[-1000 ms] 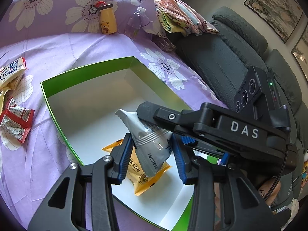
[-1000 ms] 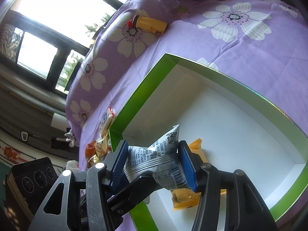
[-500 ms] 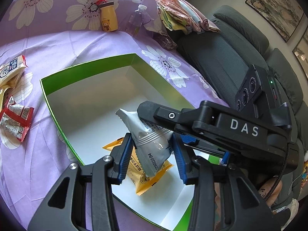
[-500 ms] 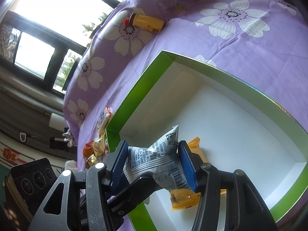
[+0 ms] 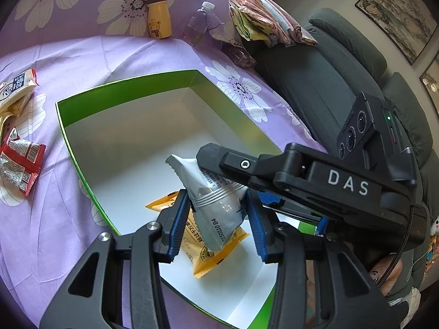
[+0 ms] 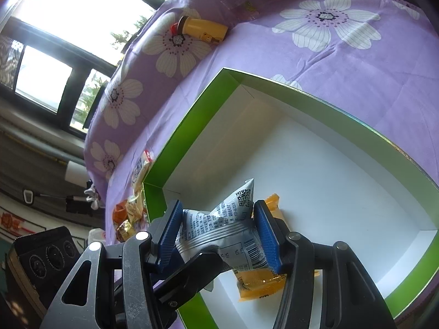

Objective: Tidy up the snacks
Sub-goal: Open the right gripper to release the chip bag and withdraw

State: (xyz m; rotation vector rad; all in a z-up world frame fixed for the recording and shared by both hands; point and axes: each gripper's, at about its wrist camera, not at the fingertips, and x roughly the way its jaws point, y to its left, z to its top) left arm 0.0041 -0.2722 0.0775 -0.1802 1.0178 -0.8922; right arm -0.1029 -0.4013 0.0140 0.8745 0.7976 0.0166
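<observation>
Left wrist view: early days in the snack sorting

Hanging over the green box (image 5: 123, 82), just above an orange packet (image 5: 216, 255) already lying inside: a crumpled silver packet (image 5: 192, 172), glossy, saw-edged, barcoded. Pinched firmly across its width by the right gripper (image 6: 218, 205); flanked by the left gripper (image 5: 216, 196) at narrow spread, real pressure impossible to tell. Waiting outside on the floral sheet (image 5: 82, 54): a red packet (image 5: 19, 164) and others. Judged mostly undone.
</observation>
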